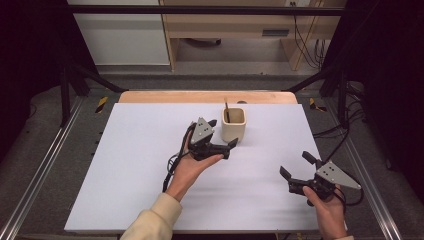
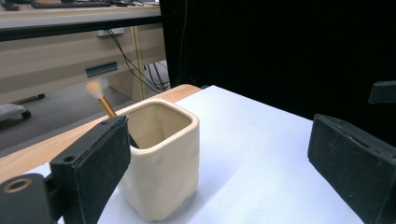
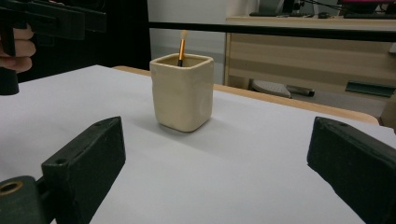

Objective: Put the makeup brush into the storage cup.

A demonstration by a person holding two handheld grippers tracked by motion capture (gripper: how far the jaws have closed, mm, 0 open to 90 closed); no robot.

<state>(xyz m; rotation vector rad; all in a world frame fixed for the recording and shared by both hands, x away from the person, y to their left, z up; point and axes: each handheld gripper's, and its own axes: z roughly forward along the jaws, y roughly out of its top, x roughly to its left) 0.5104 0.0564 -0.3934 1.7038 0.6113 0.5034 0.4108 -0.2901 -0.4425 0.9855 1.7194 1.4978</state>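
Observation:
A cream square cup (image 1: 233, 125) stands upright on the white sheet (image 1: 140, 165), toward the back middle. A brush (image 1: 226, 111) with an orange handle stands in it, bristles up. My left gripper (image 1: 222, 133) is open right beside the cup's near left side, holding nothing. In the left gripper view the cup (image 2: 161, 158) sits close, just past the left jaw, with the brush (image 2: 100, 95) leaning out behind it. My right gripper (image 1: 297, 165) is open and empty near the front right. Its view has the cup (image 3: 182, 91) and brush (image 3: 181, 46) farther off, ahead.
The wooden table edge (image 1: 207, 96) shows behind the sheet. Black frame bars (image 1: 200, 10) and metal rails (image 1: 40, 170) surround the table. Desks and cables stand beyond. In the right gripper view a hand with the left gripper (image 3: 46, 18) is at upper left.

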